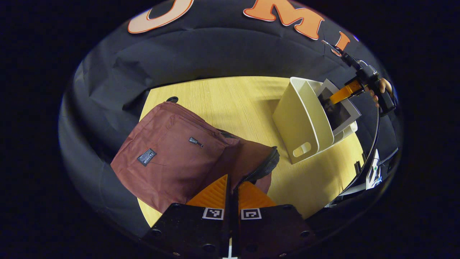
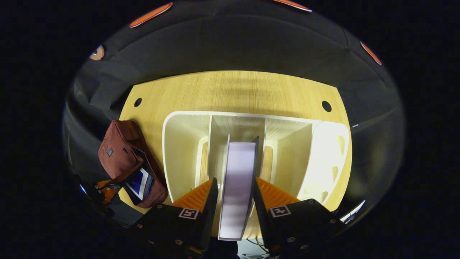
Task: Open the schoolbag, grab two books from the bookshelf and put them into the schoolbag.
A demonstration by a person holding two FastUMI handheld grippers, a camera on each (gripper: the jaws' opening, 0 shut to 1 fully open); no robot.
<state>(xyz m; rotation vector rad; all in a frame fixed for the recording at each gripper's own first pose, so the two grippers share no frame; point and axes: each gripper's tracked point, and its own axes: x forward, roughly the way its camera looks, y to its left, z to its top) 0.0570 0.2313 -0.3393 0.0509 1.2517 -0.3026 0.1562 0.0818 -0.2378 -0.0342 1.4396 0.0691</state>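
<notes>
A maroon schoolbag (image 1: 169,158) lies on the wooden table (image 1: 233,97). My left gripper (image 1: 231,190) is shut on the fabric at its zipped edge. In the right gripper view the schoolbag (image 2: 122,151) gapes open with a blue book (image 2: 138,183) inside, and the left gripper (image 2: 104,190) holds its lower edge. A cream bookshelf (image 2: 183,144) stands mid-table. My right gripper (image 2: 235,180) is shut on a white-edged book (image 2: 239,201) that stands edge-on in the middle compartment. The left gripper view shows that book (image 1: 337,111) tilted in the bookshelf (image 1: 302,122), with the right gripper (image 1: 345,92) on its top corner.
A hand (image 1: 382,88) holds the right gripper at the far right. The bookshelf's outer compartments (image 2: 291,151) look bare. Two round cable holes (image 2: 326,106) sit near the table's back corners. Black cloth walls close in behind the table.
</notes>
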